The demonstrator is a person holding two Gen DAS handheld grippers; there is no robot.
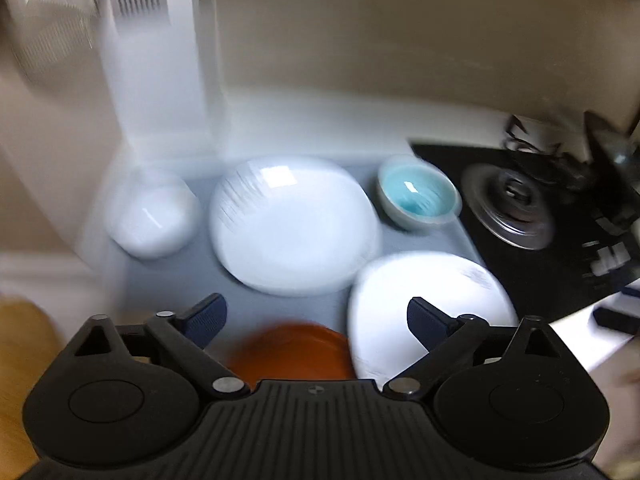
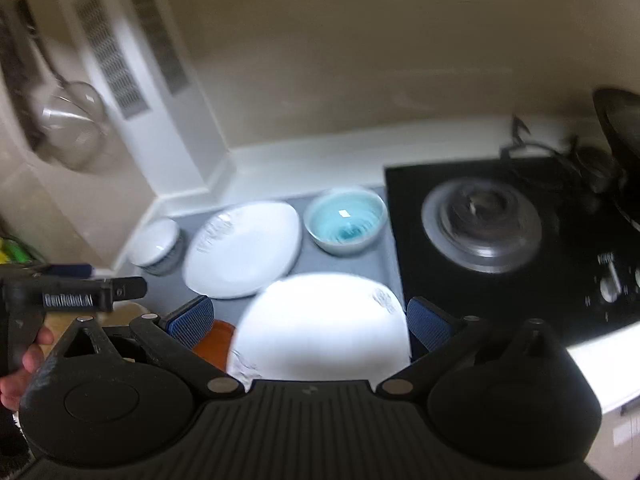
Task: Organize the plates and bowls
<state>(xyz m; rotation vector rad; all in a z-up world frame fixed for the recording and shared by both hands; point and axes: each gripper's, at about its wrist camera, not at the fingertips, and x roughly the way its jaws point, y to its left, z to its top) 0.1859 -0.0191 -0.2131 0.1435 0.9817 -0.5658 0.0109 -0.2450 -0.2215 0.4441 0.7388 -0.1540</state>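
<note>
Both grippers, left gripper [image 1: 316,320] and right gripper [image 2: 310,322], are released, empty. Risk: jaw clips near white plate [image 2: 324,324] at 6 o'clock, knocking orange dish [image 1: 292,350].

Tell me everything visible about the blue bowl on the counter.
The blue bowl is small and round, glazed turquoise inside with a pale grey outside, apparently ceramic. It stands upright and looks empty on the grey mat, at the back beside the black stove. A white plate lies to its left; whether they touch is unclear. Nothing grips it.

Dim warm indoor light, heavy motion blur, fisheye bending at edges, window glare on white plate [image 1: 294,226]
</note>
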